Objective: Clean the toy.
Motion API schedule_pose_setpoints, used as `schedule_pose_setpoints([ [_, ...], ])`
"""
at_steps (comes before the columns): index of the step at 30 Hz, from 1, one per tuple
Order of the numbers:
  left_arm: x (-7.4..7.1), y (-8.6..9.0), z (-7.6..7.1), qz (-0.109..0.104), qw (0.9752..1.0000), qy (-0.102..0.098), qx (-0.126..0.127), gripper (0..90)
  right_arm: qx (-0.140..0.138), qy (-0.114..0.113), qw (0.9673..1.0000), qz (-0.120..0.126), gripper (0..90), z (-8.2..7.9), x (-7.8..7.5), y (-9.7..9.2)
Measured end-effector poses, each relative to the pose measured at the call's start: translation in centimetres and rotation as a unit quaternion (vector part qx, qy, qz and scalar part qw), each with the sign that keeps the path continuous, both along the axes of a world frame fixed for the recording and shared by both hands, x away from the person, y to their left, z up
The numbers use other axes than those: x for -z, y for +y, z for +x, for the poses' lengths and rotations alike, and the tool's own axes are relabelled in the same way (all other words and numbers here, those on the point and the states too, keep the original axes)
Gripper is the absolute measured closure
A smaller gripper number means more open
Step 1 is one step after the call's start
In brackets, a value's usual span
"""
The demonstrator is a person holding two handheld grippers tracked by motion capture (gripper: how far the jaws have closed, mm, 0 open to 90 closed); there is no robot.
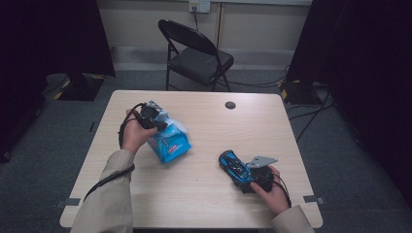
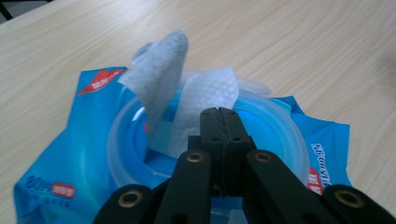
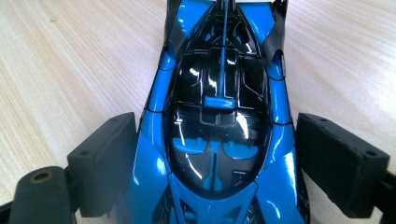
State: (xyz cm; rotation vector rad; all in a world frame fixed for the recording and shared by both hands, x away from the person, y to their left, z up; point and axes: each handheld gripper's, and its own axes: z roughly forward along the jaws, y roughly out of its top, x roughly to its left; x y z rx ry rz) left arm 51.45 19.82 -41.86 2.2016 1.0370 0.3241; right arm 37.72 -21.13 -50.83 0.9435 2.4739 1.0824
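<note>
A blue wet-wipes pack point(image 1: 171, 147) lies left of the table's centre with its round lid ring point(image 2: 122, 140) open. A white wipe point(image 2: 210, 88) stands up out of the opening, one flap folded upright. My left gripper point(image 1: 163, 126) comes down on the pack from above, and its jaws point(image 2: 219, 112) are pressed together on the lower edge of that wipe. A glossy blue and black toy car point(image 3: 219, 116) rests on the table near the front right. My right gripper point(image 1: 246, 175) straddles the car's point(image 1: 231, 163) rear, with a pad point(image 3: 107, 158) against each flank.
The light wooden table point(image 1: 204, 199) has a dark round grommet point(image 1: 230, 105) near its far edge. A black folding chair point(image 1: 197, 56) stands behind the table. Cables run over the grey floor at the right.
</note>
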Motion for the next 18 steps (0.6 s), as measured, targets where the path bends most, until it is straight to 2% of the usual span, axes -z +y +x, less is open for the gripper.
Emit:
schedule_pose_setpoints([
  [1, -0.2, 0.2, 0.0, -0.008, 1.0, 0.0, -0.005, 90.0, 0.0, 0.0, 1.0, 0.0, 13.8, 0.0, 0.0, 0.0],
  [4, -0.5, 0.3, -0.1, -0.01, 0.9999, 0.002, -0.005, 90.0, 0.0, 0.0, 1.0, 0.0, 13.8, 0.0, 0.0, 0.0],
  [5, -0.7, 0.3, -0.2, -0.017, 0.9998, 0.003, -0.005, 90.0, 0.0, 0.0, 1.0, 0.0, 13.8, 0.0, 0.0, 0.0],
  [13, -2.1, 0.6, -0.5, -0.018, 0.9997, 0.018, 0.002, 90.0, 0.0, 0.0, 1.0, 0.0, 13.8, 0.0, 0.0, 0.0],
  [18, -3.3, 0.6, -0.5, -0.02, 0.9997, 0.016, -0.003, 90.0, 0.0, -0.001, 1.0, 0.0, 13.8, 0.0, 0.0, 0.0],
])
